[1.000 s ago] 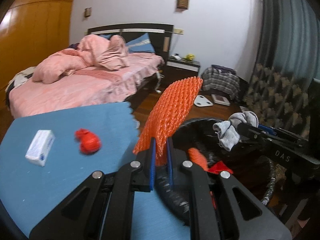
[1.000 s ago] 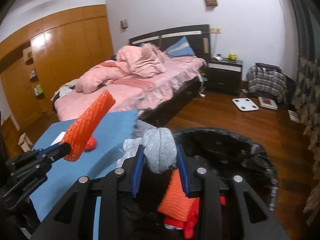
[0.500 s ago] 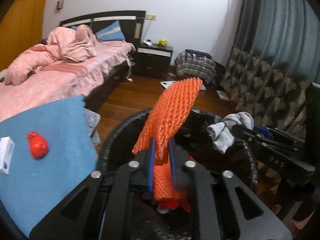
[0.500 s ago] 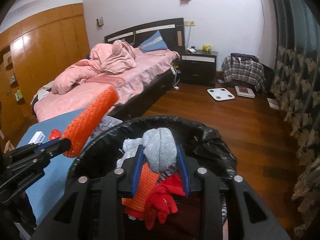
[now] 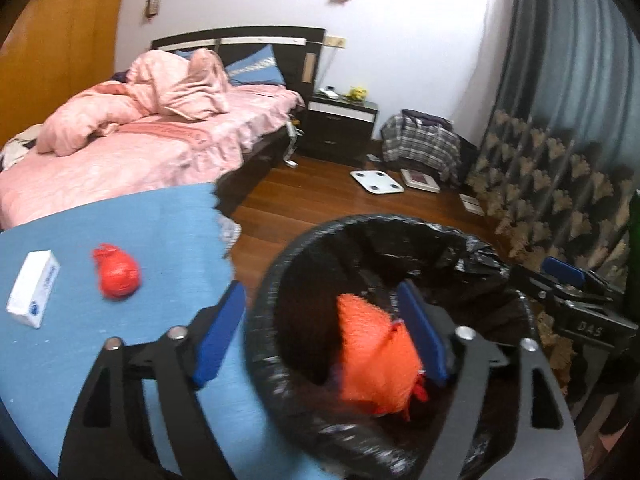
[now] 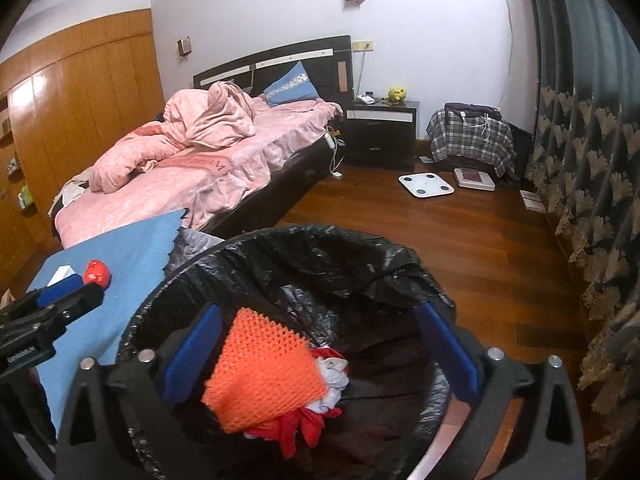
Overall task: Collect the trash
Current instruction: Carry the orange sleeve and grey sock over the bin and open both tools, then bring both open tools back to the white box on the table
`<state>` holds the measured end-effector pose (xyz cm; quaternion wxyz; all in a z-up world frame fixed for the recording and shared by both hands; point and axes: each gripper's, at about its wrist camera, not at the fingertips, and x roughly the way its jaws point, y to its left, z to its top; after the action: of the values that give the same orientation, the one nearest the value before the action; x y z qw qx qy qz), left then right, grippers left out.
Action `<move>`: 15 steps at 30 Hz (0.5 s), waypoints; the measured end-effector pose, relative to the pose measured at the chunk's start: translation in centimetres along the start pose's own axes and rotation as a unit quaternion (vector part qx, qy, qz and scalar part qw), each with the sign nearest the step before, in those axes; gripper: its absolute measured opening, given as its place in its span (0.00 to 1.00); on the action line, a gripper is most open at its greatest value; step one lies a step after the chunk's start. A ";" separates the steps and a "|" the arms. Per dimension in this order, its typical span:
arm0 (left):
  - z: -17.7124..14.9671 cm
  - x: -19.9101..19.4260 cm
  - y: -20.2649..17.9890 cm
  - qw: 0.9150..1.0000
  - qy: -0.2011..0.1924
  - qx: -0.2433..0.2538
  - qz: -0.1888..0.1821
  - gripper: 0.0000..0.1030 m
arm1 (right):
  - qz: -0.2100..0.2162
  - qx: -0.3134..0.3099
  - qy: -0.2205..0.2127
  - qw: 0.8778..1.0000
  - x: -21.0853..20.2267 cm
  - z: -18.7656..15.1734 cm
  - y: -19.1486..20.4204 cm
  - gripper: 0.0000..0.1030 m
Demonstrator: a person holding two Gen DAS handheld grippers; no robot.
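Both grippers hang over the black-lined trash bin point(image 6: 320, 248), and both are letting go. The left gripper point(image 5: 320, 336) has its jaws opening, spread wide, with the orange foam net point(image 5: 372, 360) lying loose between them inside the bin, close by the right-hand pad but, as far as the blur allows, not pinched. The right gripper point(image 6: 320, 356) has its jaws opening to their widest; in its view the same net sits on a heap of red and white scraps point(image 6: 320, 396) in the bin, clear of both pads. Neither gripper has hold of anything.

What is left to collect lies on the blue table point(image 5: 100, 360): a crumpled red wad point(image 5: 118, 274) and a small white box point(image 5: 34, 288). From the left jaws the red wad lies at about ten o'clock, near, with the box just beyond it at about nine o'clock. The box's long axis runs roughly from twelve to six in that view, slightly tilted. From the right jaws these same things lie far out at ten o'clock, past the bin rim and behind the left gripper's fingers point(image 6: 68, 296).

So the left hand is judged clearly nearer; a short swing leftward off the bin would bring its open jaws over the wad, which is round and needs no particular alignment.
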<state>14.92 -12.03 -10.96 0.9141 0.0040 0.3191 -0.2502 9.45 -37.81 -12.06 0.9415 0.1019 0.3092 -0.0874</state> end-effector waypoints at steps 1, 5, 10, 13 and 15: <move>-0.1 -0.6 0.7 1.000 -0.007 -0.003 0.009 0.82 | 0.002 0.001 0.000 1.000 -0.1 0.0 0.3 0.94; -0.1 -2.7 2.8 0.999 -0.022 -0.009 0.032 0.85 | 0.026 -0.009 -0.005 1.000 -0.3 0.2 2.8 0.94; -0.4 -5.2 6.4 0.996 -0.035 -0.033 0.071 0.86 | 0.069 -0.034 -0.007 0.997 0.2 0.6 7.9 0.94; -0.8 -6.6 9.0 0.993 -0.042 -0.047 0.100 0.86 | 0.091 -0.049 -0.006 0.995 0.7 0.9 10.9 0.94; -1.1 -7.5 11.0 0.990 -0.044 -0.058 0.119 0.86 | 0.105 -0.061 -0.003 0.993 1.4 1.1 13.1 0.94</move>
<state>14.32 1.20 -9.17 0.9493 -0.0215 0.2897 -0.1204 14.13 -25.62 -10.20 0.9508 0.0761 0.2987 0.0308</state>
